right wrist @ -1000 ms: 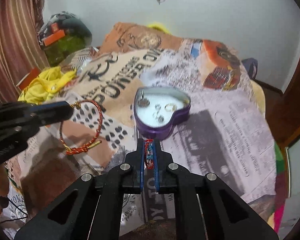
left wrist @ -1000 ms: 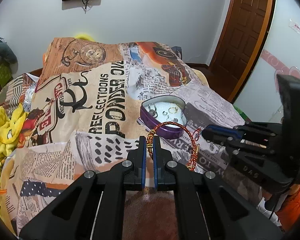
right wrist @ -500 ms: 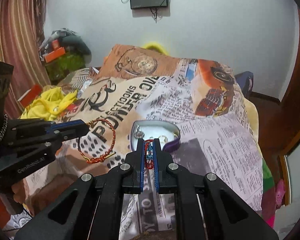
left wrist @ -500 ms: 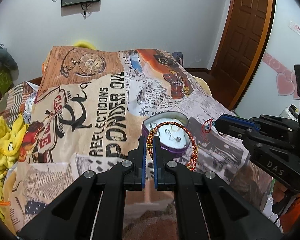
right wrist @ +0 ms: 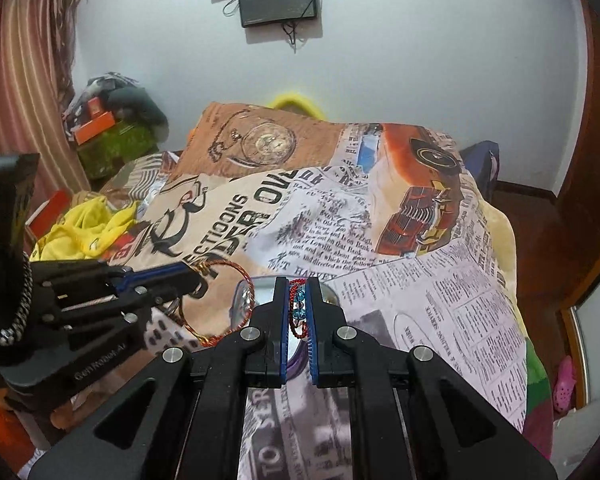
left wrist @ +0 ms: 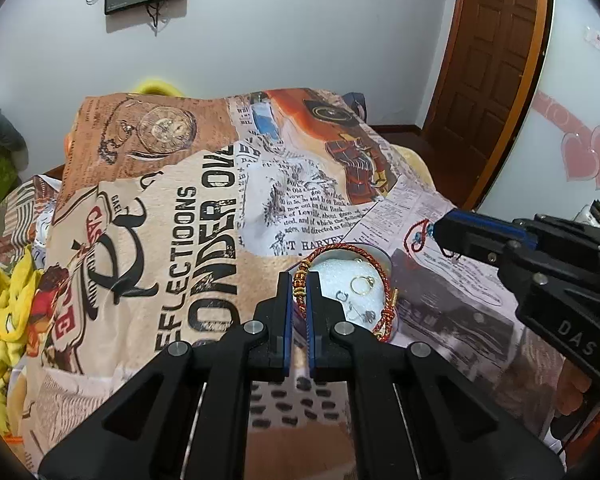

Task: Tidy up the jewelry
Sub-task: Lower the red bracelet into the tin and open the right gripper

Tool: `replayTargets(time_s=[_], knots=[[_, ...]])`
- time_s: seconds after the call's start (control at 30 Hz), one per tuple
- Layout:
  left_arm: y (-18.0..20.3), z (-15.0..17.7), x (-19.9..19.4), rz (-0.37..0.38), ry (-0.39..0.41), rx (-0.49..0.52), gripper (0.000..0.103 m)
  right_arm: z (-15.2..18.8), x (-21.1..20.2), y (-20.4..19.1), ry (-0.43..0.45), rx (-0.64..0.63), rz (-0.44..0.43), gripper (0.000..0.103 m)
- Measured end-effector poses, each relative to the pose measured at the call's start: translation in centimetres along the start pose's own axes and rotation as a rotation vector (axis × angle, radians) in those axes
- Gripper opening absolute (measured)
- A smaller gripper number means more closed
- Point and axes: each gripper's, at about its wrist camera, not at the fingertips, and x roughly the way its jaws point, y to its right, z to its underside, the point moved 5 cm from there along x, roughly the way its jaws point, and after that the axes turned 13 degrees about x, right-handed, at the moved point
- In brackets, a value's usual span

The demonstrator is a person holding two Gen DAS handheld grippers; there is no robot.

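Two bracelets are held aloft | red-gold bracelet [left wrist: 342,280] is clamped in left hand-held gripper [left wrist: 299,280] over the heart tin [left wrist: 384,258] on the bed [left wrist: 180,220] | beaded red bracelet [right wrist: 297,308] is pinched in right hand-held gripper [right wrist: 297,284] | tin's near half is hidden | few rings are glimpsed inside

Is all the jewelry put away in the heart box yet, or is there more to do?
Not yet. Small rings already lie on the white lining of the purple heart-shaped tin. The left tongs grip a red-and-gold braided thread bangle, held above the tin. The right tongs pinch a red cord bracelet with blue beads. Both bracelets are left to set inside.
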Motion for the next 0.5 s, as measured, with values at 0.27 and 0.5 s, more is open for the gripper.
replayTargets(time_s=[0.27,0.5], knots=[[0.1,-0.4,2.7,0.019,-0.027,0.010,0.004,-0.1,2.4,0.7,-0.028,0.013,0.020,0.007],[-0.1,-0.2,4.0,0.050,-0.044,-0.014,0.004,0.3,4.1,1.0,-0.069,0.041,-0.016,0.007]])
